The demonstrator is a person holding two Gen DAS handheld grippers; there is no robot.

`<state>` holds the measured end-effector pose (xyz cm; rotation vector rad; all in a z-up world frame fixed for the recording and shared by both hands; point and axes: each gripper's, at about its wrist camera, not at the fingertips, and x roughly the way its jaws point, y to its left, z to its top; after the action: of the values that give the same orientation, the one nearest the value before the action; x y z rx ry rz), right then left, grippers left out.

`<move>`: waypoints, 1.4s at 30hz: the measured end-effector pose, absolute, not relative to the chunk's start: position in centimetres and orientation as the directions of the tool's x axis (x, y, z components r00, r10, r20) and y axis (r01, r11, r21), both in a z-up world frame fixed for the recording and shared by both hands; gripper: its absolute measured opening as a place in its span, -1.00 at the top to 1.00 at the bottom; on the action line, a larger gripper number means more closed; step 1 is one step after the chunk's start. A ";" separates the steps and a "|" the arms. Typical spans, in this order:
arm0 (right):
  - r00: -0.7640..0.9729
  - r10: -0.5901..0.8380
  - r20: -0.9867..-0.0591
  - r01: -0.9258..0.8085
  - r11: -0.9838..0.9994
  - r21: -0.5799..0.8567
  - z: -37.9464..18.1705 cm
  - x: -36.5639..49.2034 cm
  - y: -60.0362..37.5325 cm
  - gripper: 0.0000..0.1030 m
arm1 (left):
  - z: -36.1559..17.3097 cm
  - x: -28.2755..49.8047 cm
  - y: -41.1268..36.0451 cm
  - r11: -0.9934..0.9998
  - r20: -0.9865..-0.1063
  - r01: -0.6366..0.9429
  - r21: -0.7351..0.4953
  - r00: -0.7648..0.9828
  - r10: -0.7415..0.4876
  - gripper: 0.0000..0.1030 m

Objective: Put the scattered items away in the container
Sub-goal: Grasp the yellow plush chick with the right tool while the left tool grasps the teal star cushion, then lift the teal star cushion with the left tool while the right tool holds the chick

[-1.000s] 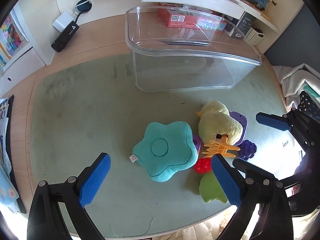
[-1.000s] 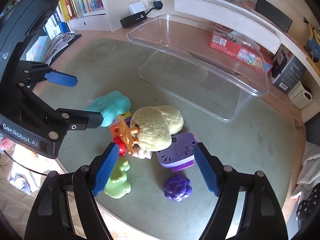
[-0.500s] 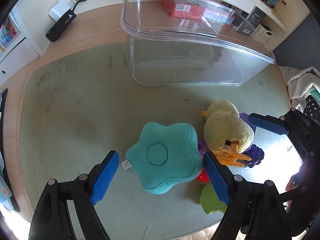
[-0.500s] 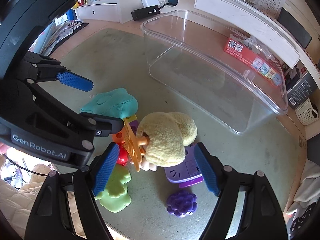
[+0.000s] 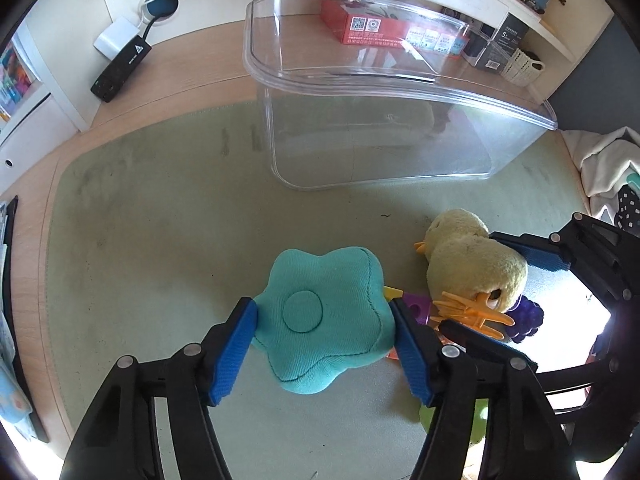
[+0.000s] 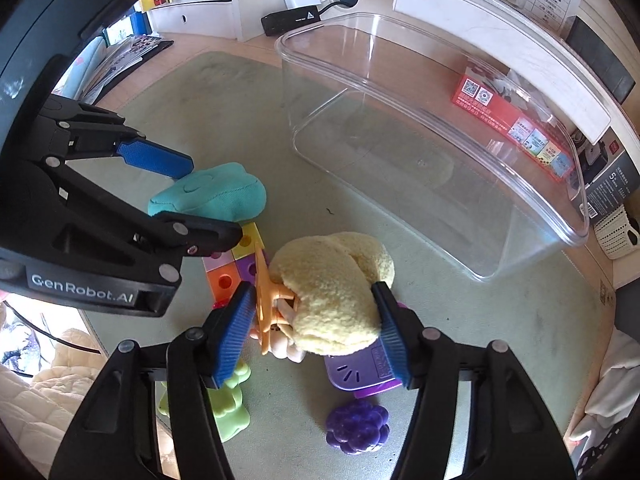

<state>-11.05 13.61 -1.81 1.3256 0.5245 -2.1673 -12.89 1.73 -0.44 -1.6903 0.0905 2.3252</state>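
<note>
A clear plastic container (image 5: 400,92) stands empty at the back of the green mat; it also shows in the right wrist view (image 6: 440,128). My left gripper (image 5: 324,320) is shut on a teal star cushion (image 5: 320,312), blue pads pressing both its sides; the cushion also shows in the right wrist view (image 6: 212,196). My right gripper (image 6: 312,320) is shut on a yellow plush duck (image 6: 332,292) with orange feet; the duck also shows in the left wrist view (image 5: 468,264).
Under and around the duck lie a purple toy box (image 6: 356,372), purple grapes (image 6: 356,428), a green figure (image 6: 228,404) and coloured blocks (image 6: 232,264). A black power strip (image 5: 120,68) and a red box (image 5: 372,28) sit behind the container.
Both grippers moved forward and down and closed: the left onto the star cushion, the right onto the duck. The duck has shifted slightly.
</note>
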 end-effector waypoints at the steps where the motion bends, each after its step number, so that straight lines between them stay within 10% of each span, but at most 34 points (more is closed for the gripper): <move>1: -0.369 -0.244 -0.897 0.630 -0.775 -0.048 -1.7 -11.0 13.6 -0.09 | -0.1 -12.6 1.8 -0.960 -0.938 -0.261 -0.098 -0.298 0.176 -0.01; 8: -0.382 -0.258 -0.887 0.609 -0.793 -0.032 -0.8 -11.2 14.0 -0.09 | 0.7 -11.9 2.2 -0.954 -0.923 -0.284 -0.099 -0.332 0.194 0.25; 24: -0.330 -0.298 -0.896 0.625 -0.780 0.030 -0.7 -11.3 13.7 -0.09 | -3.1 -12.1 4.5 -0.856 -0.861 -0.401 0.325 -0.500 -0.093 -0.20; 32: -0.306 -0.310 -0.900 0.618 -0.784 0.060 -0.7 -11.7 14.0 -0.09 | -3.9 -14.6 -0.7 -0.974 -0.924 -0.217 0.058 -0.380 0.029 -0.92; 42: -0.294 -0.314 -0.903 0.613 -0.787 0.074 -0.8 -12.2 13.8 -0.09 | -4.6 -15.9 -1.5 -0.979 -0.942 -0.205 0.000 -0.327 0.069 -0.92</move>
<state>-12.20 13.79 -0.83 1.3779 0.3853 -2.1078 -15.88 -1.53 -4.58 -1.7117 0.1774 2.4239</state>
